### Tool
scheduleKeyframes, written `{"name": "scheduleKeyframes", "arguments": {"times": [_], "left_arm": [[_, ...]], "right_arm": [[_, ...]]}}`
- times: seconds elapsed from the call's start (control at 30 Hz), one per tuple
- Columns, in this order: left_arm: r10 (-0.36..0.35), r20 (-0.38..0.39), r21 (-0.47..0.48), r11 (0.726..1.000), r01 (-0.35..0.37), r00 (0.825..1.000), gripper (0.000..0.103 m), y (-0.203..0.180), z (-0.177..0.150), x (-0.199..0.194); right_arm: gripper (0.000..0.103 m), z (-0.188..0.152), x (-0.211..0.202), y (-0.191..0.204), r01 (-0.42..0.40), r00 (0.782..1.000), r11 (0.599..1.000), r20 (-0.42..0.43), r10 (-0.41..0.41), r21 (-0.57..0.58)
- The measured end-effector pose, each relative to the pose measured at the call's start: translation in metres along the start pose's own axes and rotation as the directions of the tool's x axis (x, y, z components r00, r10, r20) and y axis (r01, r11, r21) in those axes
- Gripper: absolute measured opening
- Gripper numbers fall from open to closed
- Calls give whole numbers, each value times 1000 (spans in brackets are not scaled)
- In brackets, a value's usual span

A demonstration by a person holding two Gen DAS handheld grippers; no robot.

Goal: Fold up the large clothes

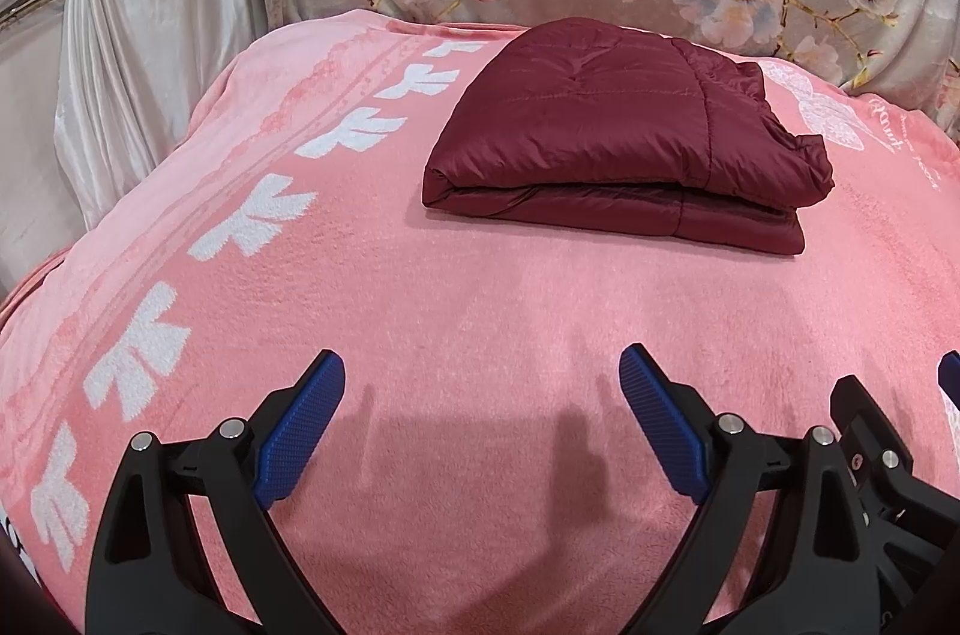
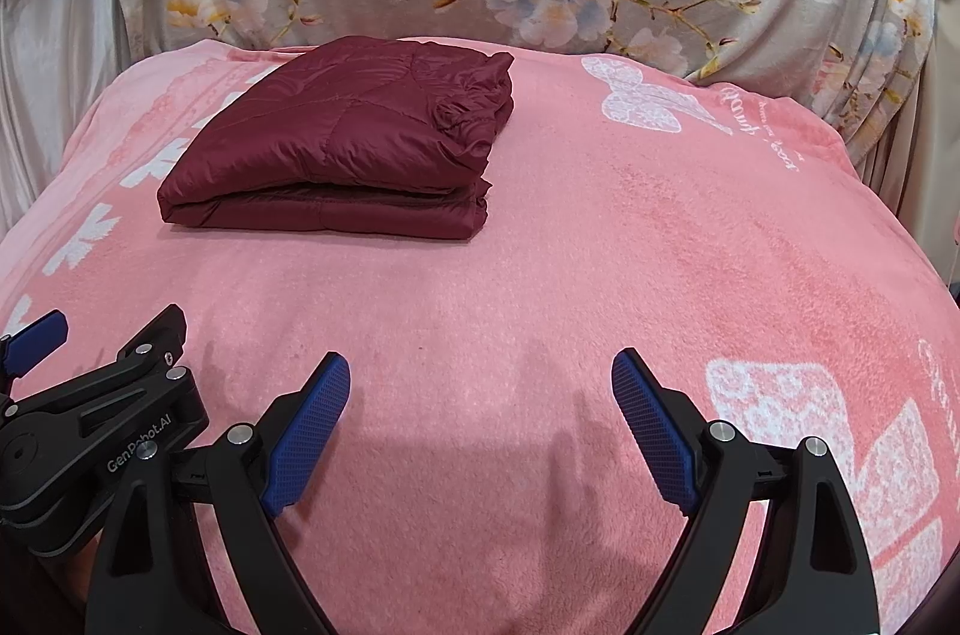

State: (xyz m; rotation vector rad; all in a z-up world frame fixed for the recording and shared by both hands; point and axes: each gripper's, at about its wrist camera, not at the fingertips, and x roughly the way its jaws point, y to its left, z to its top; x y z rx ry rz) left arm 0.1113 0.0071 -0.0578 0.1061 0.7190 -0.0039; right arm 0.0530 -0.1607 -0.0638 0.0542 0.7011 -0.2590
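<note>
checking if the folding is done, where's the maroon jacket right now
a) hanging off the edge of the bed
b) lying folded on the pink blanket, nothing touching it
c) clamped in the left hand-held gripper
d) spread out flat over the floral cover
b: the maroon jacket lies as a folded stack on the pink blanket, while the left hand-held gripper and right hand-held gripper stand open and empty, well short of it.

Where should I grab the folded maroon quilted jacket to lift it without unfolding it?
Grip the maroon quilted jacket at its near folded edge, coming low from the front across the pink blanket: all layers stack flush there, while its right side is loose and ruffled.
</note>
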Motion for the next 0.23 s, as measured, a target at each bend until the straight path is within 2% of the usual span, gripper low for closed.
{"name": "scheduleKeyframes", "arguments": {"times": [0.1,0.23], "left_arm": [[-5,7,10,1000,4,1000,85,-2,1,-2],[-4,9,11,1000,4,1000,85,-2,2,-3]], "right_arm": [[87,0,0,0,0,1000,1000,-2,0,0],[87,1,1,-2,-1,1000,1000,-1,1,-1]]}}
